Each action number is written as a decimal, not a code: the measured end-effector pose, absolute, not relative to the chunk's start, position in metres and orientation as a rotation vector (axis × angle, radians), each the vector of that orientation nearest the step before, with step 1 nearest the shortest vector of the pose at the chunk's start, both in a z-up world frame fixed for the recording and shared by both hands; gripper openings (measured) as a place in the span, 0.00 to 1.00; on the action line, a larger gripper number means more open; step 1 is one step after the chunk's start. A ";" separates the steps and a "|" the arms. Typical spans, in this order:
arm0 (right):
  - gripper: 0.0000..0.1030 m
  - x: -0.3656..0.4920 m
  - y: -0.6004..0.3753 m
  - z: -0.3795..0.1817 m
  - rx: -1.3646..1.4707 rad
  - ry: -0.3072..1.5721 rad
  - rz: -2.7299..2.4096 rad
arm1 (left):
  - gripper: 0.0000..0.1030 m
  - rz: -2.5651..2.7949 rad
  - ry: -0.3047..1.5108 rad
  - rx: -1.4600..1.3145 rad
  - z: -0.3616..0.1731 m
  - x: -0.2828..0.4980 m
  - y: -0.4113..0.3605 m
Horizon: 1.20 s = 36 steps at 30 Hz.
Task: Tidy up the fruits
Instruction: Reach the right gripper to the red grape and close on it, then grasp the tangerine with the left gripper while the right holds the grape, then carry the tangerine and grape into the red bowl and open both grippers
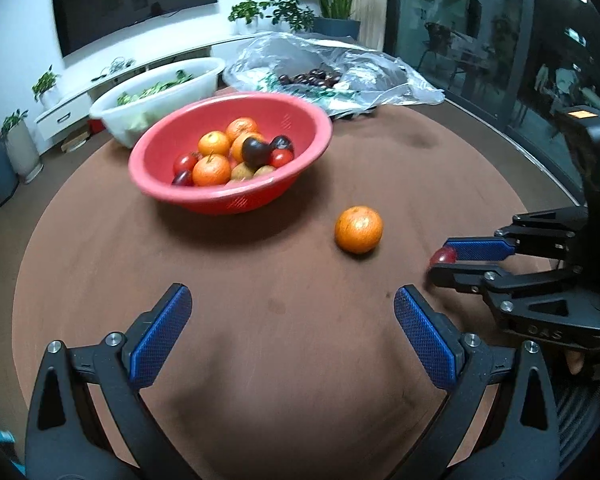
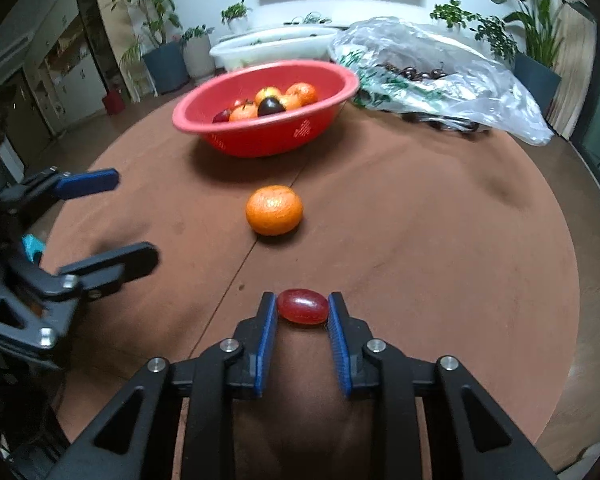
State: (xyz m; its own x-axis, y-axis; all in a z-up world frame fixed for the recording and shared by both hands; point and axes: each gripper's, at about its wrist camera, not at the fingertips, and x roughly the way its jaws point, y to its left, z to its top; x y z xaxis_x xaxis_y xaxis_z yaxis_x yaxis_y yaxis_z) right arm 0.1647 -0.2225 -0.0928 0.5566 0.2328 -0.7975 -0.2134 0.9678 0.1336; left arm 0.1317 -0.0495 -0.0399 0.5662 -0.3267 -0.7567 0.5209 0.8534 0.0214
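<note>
The round brown desk (image 2: 420, 240) fills most of both views. At the far edge, in the upper right of the right wrist view, lies a crumpled clear plastic bag (image 2: 440, 76) with dark fruit inside, and a white tub (image 2: 260, 46) of greens sits behind the red bowl (image 2: 260, 136), upper centre. The bowl already holds oranges, small red tomatoes and a dark plum-like fruit.

A loose orange (image 2: 274, 210) rests on the desk in the middle of the right wrist view, between the bowl and the right claw (image 2: 302, 308), apart from both.

The left claw (image 1: 292, 320) stands wide apart and empty at the bottom of the left wrist view; the orange (image 1: 358, 229) lies ahead of it and a little to the right of centre.

The right claw is clamped on a small red oval tomato (image 2: 302, 306) at lower centre of its own view, a blue pad pressing on each end, so the fruit's long axis runs across the frame from pad to pad. It looks to be at or just off the desk surface; I cannot tell which.

The bowl lies straight up-frame from the gripped tomato with the orange nearly in line, so the carry should probably lift clear over the orange.
</note>
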 end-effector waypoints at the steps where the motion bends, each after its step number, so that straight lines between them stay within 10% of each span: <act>1: 0.28 0.163 -0.226 -0.091 0.038 0.939 0.260 | 1.00 -0.513 0.826 0.262 -0.039 0.134 -0.054; 11: 0.28 0.158 -0.257 -0.078 0.165 0.898 0.212 | 0.99 -0.574 0.866 0.366 -0.059 0.179 -0.116; 24: 0.28 0.160 -0.264 -0.077 0.197 0.892 0.218 | 0.33 -0.611 0.924 0.379 -0.085 0.194 -0.134; 36: 0.28 0.160 -0.265 -0.074 0.208 0.888 0.212 | 0.33 -0.597 0.874 0.212 -0.052 0.173 -0.088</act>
State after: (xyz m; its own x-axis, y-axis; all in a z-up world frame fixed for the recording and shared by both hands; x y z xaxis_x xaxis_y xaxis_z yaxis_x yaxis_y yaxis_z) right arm 0.1598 -0.2648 -0.0737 0.6126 0.2684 -0.7434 -0.0968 0.9590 0.2665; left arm 0.1734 -0.0879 -0.0521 0.4925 -0.4040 -0.7709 0.5715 0.8181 -0.0636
